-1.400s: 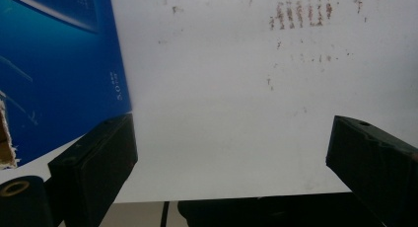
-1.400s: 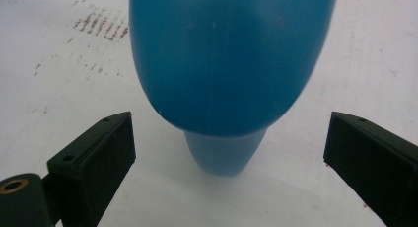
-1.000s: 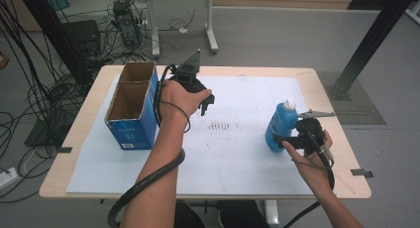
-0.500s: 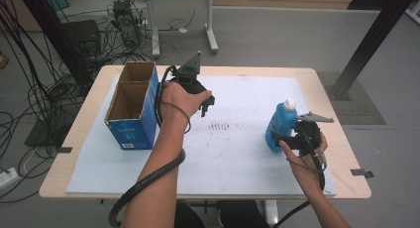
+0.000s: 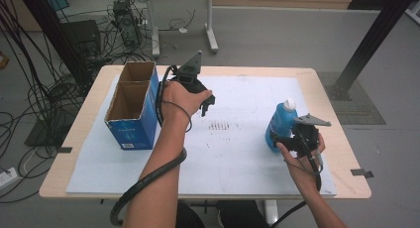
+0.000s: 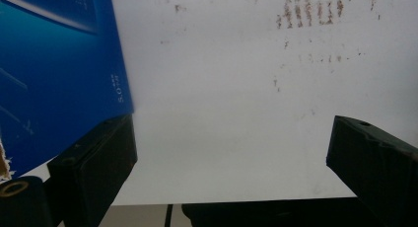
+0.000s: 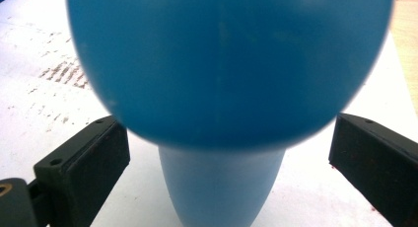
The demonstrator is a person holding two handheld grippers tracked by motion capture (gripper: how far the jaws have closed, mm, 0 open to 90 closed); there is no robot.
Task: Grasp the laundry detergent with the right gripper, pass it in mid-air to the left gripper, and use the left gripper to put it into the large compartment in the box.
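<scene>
While the right gripper (image 5: 292, 139) is brought up against the blue plastic bottle with the white cap (image 5: 281, 124), the step in hand looks like the approach to a grasp. In the right gripper view the bottle's blue body (image 7: 226, 64) swells between the two black fingers (image 7: 84, 163), which stand wide apart with a gap on either side; nothing is clamped yet. The bottle stands near the right end of the white-covered wooden surface (image 5: 237, 158), on the white sheet, just ahead of the person's right hand (image 5: 302, 158).

Its long axis runs roughly up and down, leaning a little to the right in the high view, cap uppermost and base on the sheet. It reads as upright, though whether the base sits fully flat I cannot tell.

The next move, as I judge it, calls for centring the fingers on the body and closing them evenly, so that the bottle doesn't tip or twist.

The left gripper (image 5: 203, 101) hangs over the sheet beside the open blue cardboard box with two compartments (image 5: 132, 106), its fingers (image 6: 93, 158) spread wide and holding nothing.
</scene>
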